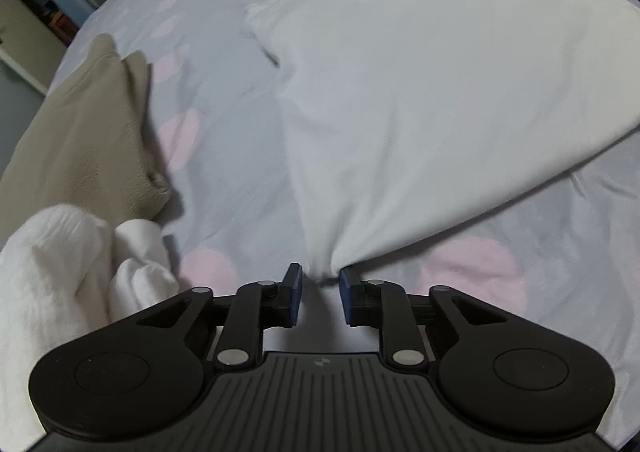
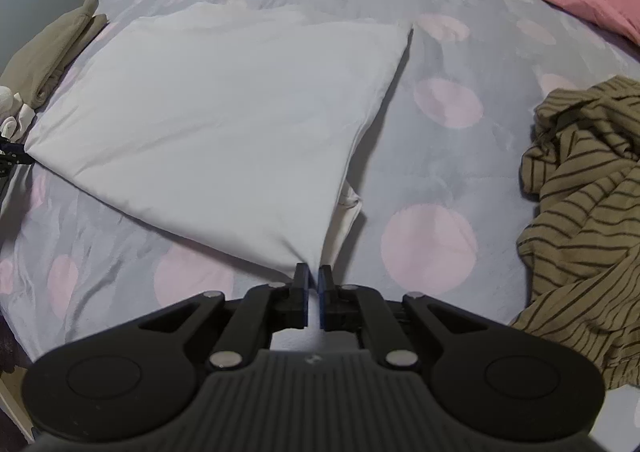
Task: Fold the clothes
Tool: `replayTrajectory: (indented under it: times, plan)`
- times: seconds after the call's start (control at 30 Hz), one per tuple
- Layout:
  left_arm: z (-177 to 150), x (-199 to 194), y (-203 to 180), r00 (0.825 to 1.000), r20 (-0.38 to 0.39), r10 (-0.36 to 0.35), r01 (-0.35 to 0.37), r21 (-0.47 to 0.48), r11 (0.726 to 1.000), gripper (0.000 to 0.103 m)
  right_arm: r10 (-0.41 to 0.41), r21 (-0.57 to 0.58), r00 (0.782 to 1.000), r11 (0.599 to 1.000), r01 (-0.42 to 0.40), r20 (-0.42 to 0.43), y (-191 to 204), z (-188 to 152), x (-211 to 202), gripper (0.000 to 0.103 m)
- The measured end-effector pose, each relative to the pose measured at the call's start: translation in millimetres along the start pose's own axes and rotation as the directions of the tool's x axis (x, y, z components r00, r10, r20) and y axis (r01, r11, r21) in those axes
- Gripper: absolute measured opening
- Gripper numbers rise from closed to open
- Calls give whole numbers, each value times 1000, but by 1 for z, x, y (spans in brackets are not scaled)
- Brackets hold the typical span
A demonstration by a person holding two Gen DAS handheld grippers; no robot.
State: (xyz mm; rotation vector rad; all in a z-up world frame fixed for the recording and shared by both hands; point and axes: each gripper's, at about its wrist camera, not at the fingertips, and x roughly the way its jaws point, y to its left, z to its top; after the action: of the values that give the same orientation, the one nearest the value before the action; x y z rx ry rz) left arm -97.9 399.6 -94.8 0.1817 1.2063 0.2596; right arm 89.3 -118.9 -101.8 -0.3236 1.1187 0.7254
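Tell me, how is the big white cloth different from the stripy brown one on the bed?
The white cloth is plain; the stripy brown one has dark lines. The white cloth is stretched out smooth; the stripy one lies crumpled in a heap. The white cloth is pinched at two corners, by the right claw and the left claw; nothing holds the stripy one. Both are on the spotted bed cover.
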Motion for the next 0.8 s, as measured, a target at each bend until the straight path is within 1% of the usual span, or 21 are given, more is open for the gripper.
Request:
replayTrajectory:
  times: [0.07,0.1,0.13,0.23,0.27,0.3,0.33,0.37,0.43,0.53,0.6,0.67,0.73,0.77,0.8]
  plan:
    - [-1,-6,1,1000,25,10,-9,-11,1000,22,-29,-20,999,999,29,-16,1,0,-2,7]
    - [-1,-10,1,999,37,17,-17,-10,1000,24,-65,-40,998,997,65,-19,3,-1,-4,11]
    - [-1,-14,0,998,54,25,-25,-8,1000,25,-87,-52,996,995,86,-16,3,-1,-6,11]
    - [-2,-28,-3,993,110,37,-36,-6,999,30,-94,-52,995,994,95,17,2,-1,-15,11]
    - [-2,-33,-3,991,129,38,-37,-7,999,34,-93,-55,995,994,95,30,3,-1,-18,12]
    - [-1,-39,-4,988,153,36,-35,-6,999,41,-93,-68,994,993,97,48,6,0,-21,15]
    - [-1,-45,-6,983,180,32,-32,-3,999,43,-92,-88,993,991,98,67,10,0,-23,20]
    - [0,-51,-8,979,204,27,-30,8,1000,46,-91,-112,992,989,101,86,15,1,-26,29]
    - [1,-61,-14,969,246,16,-27,42,999,48,-87,-165,990,981,105,113,27,3,-27,29]
    - [3,-68,-28,956,294,-21,-17,128,992,51,-72,-252,987,962,108,146,45,2,-26,29]
    - [1,-68,-42,950,309,-34,-32,208,978,51,-71,-309,984,943,119,163,57,1,-22,29]
    - [-4,-63,-59,950,311,-37,-60,295,954,51,-76,-372,982,918,136,172,69,-2,-15,29]
    - [-11,-54,-75,952,302,-44,-75,371,926,51,-83,-439,981,886,153,175,81,-6,-6,30]
    - [-15,-49,-81,956,291,-46,-78,402,912,51,-86,-477,982,865,157,169,87,-8,-2,32]
    - [-19,-43,-86,958,283,-37,-92,430,898,51,-90,-512,982,844,164,165,93,-11,3,39]
